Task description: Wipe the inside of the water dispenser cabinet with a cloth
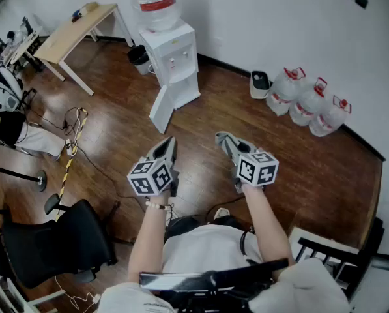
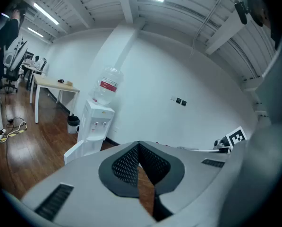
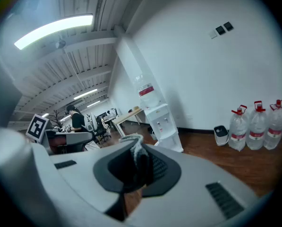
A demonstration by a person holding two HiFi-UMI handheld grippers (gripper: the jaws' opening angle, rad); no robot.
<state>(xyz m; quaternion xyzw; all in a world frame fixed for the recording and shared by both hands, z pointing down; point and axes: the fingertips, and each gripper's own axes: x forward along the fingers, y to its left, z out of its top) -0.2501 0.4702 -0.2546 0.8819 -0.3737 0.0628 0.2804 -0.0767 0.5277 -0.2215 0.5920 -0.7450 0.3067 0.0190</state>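
Observation:
A white water dispenser (image 1: 172,56) with a bottle on top stands against the far wall. Its lower cabinet door (image 1: 161,109) hangs open toward me. Both grippers are held up in front of me, well short of it. My left gripper (image 1: 164,150) is shut with nothing between its jaws. My right gripper (image 1: 223,138) is shut on a grey knitted cloth (image 3: 140,154), whose edge sticks out past the tips. The dispenser (image 2: 97,122) is ahead to the left in the left gripper view. In the right gripper view the dispenser (image 3: 162,119) is just right of centre. The cabinet's inside is hidden.
Three full water jugs (image 1: 309,103) and a small white bin (image 1: 260,82) line the wall at right. A black bin (image 1: 139,56) and a wooden table (image 1: 73,28) are left of the dispenser. Cables (image 1: 73,135) cross the floor; a black chair (image 1: 57,240) stands at my left.

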